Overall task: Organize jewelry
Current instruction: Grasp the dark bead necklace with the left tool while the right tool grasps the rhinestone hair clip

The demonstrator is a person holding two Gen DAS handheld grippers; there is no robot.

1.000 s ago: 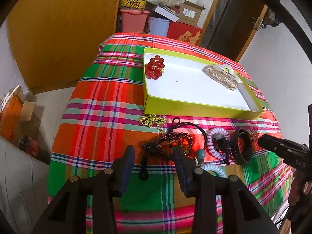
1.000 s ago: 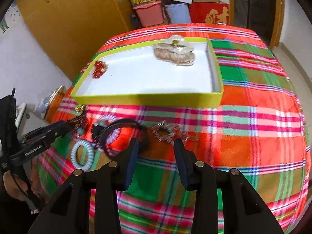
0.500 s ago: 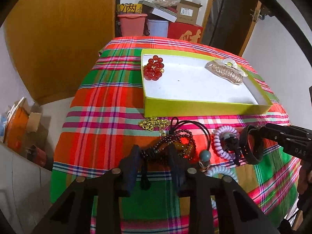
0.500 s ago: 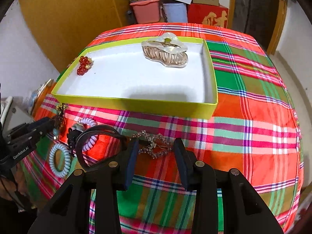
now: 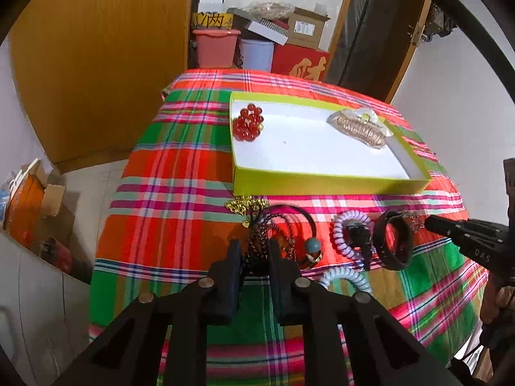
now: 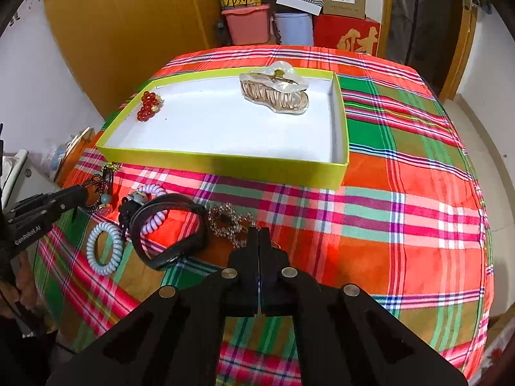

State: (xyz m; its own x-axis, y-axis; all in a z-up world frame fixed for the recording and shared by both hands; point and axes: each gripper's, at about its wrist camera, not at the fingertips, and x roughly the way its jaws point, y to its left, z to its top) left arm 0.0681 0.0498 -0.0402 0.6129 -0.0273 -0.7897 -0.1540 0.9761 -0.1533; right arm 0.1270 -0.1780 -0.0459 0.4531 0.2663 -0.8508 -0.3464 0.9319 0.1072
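A yellow-green tray (image 5: 322, 185) (image 6: 225, 162) holds a red bead bracelet (image 5: 248, 123) (image 6: 148, 106) and a clear hair claw (image 5: 359, 127) (image 6: 275, 95). In front of it lie a gold chain (image 5: 241, 206), a dark bead necklace (image 5: 260, 234), a lilac coil tie (image 5: 341, 234) (image 6: 153, 212), a pale blue coil tie (image 6: 104, 251), a black bangle (image 5: 392, 244) (image 6: 167, 228) and a rhinestone clip (image 6: 228, 222). My left gripper (image 5: 252, 251) is closed on the dark bead necklace. My right gripper (image 6: 259, 234) is shut on the near edge of the rhinestone clip.
The round table wears a plaid cloth (image 6: 402, 193) that drops off at its edges. Behind it stand a pink bin (image 6: 248, 24), a blue bin (image 6: 294, 29), a red box (image 6: 347, 33) and cardboard boxes. A wooden cabinet (image 5: 96, 64) is at the left.
Both grippers moved forward and closed: the left onto the dark bead necklace, the right fully shut at the rhinestone clip.
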